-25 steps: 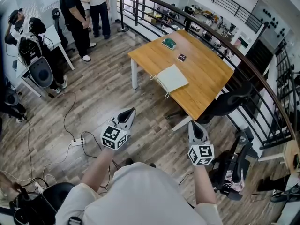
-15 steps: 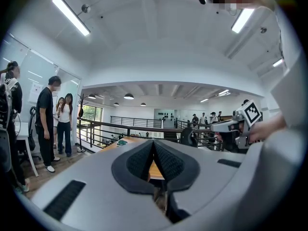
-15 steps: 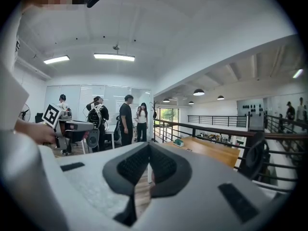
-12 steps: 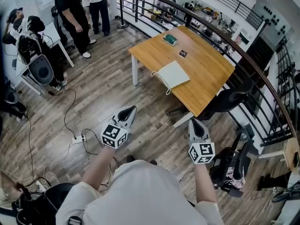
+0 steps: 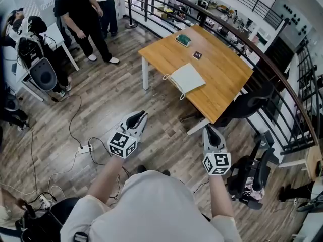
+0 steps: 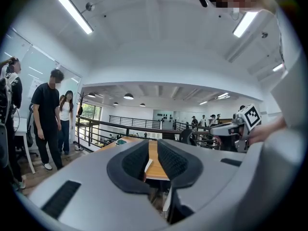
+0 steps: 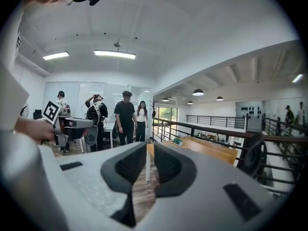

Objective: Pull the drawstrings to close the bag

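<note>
Judging by its flat, slightly rumpled lie, the bag (image 5: 187, 78) looked light, soft and limp: a thin, pale, roughly square cloth pouch that would probably slide on smooth wood and gather easily once its cord was drawn. It lay above the centre of the head view, near the lower-left edge of the wooden table (image 5: 227, 64), with its mouth apparently along the side facing the lower left of the frame. The drawstrings (image 5: 165, 77) were thin pale cords. 1 showed as a small loop at the bag's left corner, and another curled off its lower corner at the table edge. Those 2 loops seemed the right places to take hold, since pinching the cloth itself would only drag the whole pouch. The cords looked thin enough to slip from the pads unless gripped squarely. Both grippers were well apart from the bag, low in the frame over the plank floor. The left gripper (image 5: 137, 118) had just been opening its jaws, which stood a narrow gap apart with nothing between them. The right gripper (image 5: 212, 132) likewise showed a slim gap and held nothing.
</note>
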Demonstrator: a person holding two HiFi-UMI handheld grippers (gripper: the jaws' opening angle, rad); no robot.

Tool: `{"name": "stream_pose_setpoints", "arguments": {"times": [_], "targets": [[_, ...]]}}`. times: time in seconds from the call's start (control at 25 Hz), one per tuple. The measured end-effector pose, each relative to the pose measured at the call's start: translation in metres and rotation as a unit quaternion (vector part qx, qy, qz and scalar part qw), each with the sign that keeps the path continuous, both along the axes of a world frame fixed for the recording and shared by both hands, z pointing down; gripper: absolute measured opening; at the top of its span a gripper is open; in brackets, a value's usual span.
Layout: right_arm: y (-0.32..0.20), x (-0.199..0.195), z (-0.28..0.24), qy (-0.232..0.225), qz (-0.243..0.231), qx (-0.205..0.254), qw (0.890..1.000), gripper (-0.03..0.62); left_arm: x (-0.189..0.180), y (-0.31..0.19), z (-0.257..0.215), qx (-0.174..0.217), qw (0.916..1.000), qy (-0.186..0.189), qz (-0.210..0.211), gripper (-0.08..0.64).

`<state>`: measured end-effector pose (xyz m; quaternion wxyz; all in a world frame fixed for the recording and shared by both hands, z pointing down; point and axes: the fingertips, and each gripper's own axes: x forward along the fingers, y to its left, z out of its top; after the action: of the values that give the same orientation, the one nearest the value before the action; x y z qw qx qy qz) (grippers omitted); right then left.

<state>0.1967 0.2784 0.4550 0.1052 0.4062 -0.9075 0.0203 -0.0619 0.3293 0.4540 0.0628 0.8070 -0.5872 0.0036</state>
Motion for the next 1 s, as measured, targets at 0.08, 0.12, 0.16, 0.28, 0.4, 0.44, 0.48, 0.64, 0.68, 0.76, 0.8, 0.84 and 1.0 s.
{"name": "stream_pose_setpoints", "arguments": {"times": [0.08,0.12,0.16,0.28,0.4,0.44,0.48,0.64,0.68,0.76,0.8,0.84,1.0], "targets": [[-0.001,-0.001,0.001,0.002,0.004,-0.001,1.0,0.045,-0.001,-0.001,0.001,-0.001,1.0,0.002,0.005,0.068],[-0.001,-0.002,0.001,0.002,0.005,-0.001,1.0,0.049,-0.001,-0.001,0.002,-0.001,1.0,0.003,0.007,0.076],[-0.001,-0.003,0.001,0.003,0.006,-0.001,1.0,0.051,-0.002,-0.001,0.003,-0.003,0.9999,0.005,0.01,0.085],[0.003,-0.009,0.001,0.005,0.009,-0.002,1.0,0.052,-0.006,0.001,0.005,-0.007,0.9998,0.01,0.017,0.109],[0.007,-0.016,0.004,0.008,0.013,-0.005,1.0,0.052,-0.012,0.005,0.008,-0.01,0.9996,0.011,0.022,0.109],[0.008,-0.018,0.006,0.008,0.015,-0.007,1.0,0.052,-0.014,0.006,0.009,-0.011,0.9996,0.011,0.025,0.109],[0.009,-0.02,0.007,0.009,0.017,-0.008,1.0,0.052,-0.016,0.006,0.01,-0.012,0.9995,0.011,0.028,0.109],[0.013,-0.03,0.011,0.01,0.026,-0.01,1.0,0.052,-0.027,0.01,0.015,-0.014,0.9992,0.008,0.036,0.115],[0.015,-0.033,0.012,0.01,0.028,-0.01,1.0,0.052,-0.029,0.011,0.016,-0.013,0.9992,0.006,0.038,0.115],[0.018,-0.037,0.013,0.01,0.033,-0.01,0.999,0.052,-0.034,0.015,0.018,-0.012,0.999,0.003,0.042,0.115],[0.02,-0.038,0.014,0.011,0.035,-0.01,0.999,0.052,-0.036,0.015,0.018,-0.012,0.9989,0.002,0.044,0.115],[0.021,-0.04,0.014,0.011,0.038,-0.011,0.999,0.052,-0.038,0.016,0.019,-0.012,0.9988,0.001,0.046,0.115],[0.027,-0.045,0.017,0.013,0.045,-0.012,0.999,0.052,-0.044,0.019,0.022,-0.014,0.9983,-0.002,0.056,0.115]]}}
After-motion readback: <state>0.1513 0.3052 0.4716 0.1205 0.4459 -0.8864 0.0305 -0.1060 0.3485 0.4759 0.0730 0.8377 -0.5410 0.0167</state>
